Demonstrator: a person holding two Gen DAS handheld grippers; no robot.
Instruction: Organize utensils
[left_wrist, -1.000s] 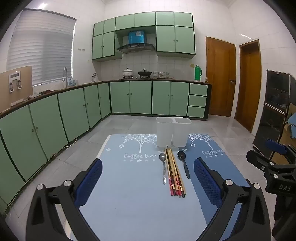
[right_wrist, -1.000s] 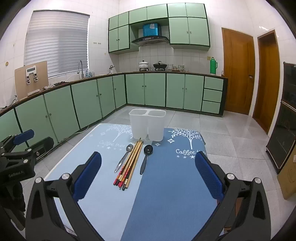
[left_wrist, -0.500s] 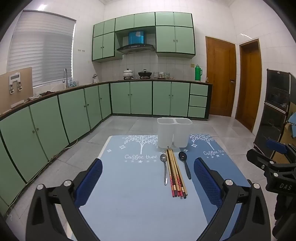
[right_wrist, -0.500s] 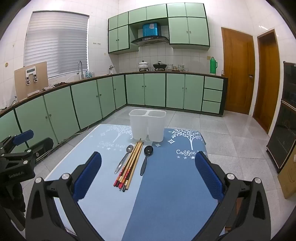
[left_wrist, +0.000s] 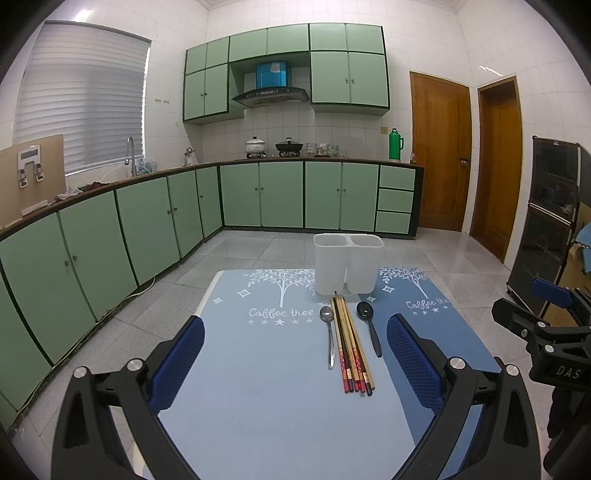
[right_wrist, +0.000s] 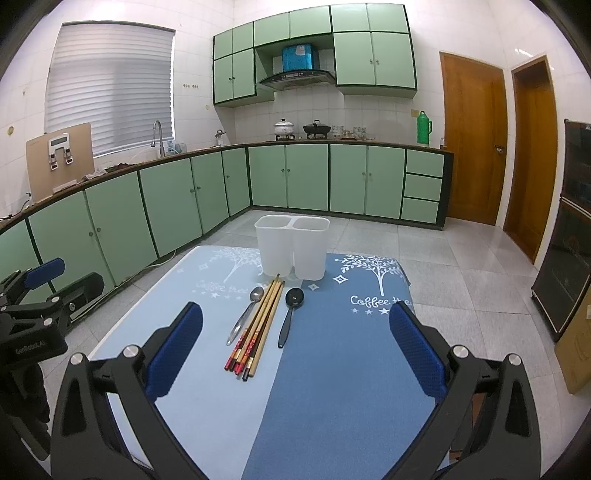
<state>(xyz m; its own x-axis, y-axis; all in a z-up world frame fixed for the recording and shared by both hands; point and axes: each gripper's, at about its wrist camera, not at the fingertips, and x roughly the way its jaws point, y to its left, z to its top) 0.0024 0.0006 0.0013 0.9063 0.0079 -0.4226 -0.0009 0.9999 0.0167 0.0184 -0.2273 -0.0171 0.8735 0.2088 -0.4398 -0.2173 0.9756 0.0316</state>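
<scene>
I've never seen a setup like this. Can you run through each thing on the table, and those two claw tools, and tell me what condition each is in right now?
Left gripper: open, holding nothing.
Right gripper: open, holding nothing.
White two-compartment holder: upright, both compartments look empty.
Metal spoon: lying flat on the mat.
Chopsticks: lying flat, bundled side by side.
Black spoon: lying flat, bowl toward the holder.
Blue mat: spread flat.

The blue mat (left_wrist: 280, 369) reads "Coffee tree" under each printed tree. At 3 o'clock in the left view, the right gripper (left_wrist: 561, 369) bears "DAS"; at 9 o'clock in the right view, the left gripper (right_wrist: 31, 347) bears "GenRobot.AI".
</scene>
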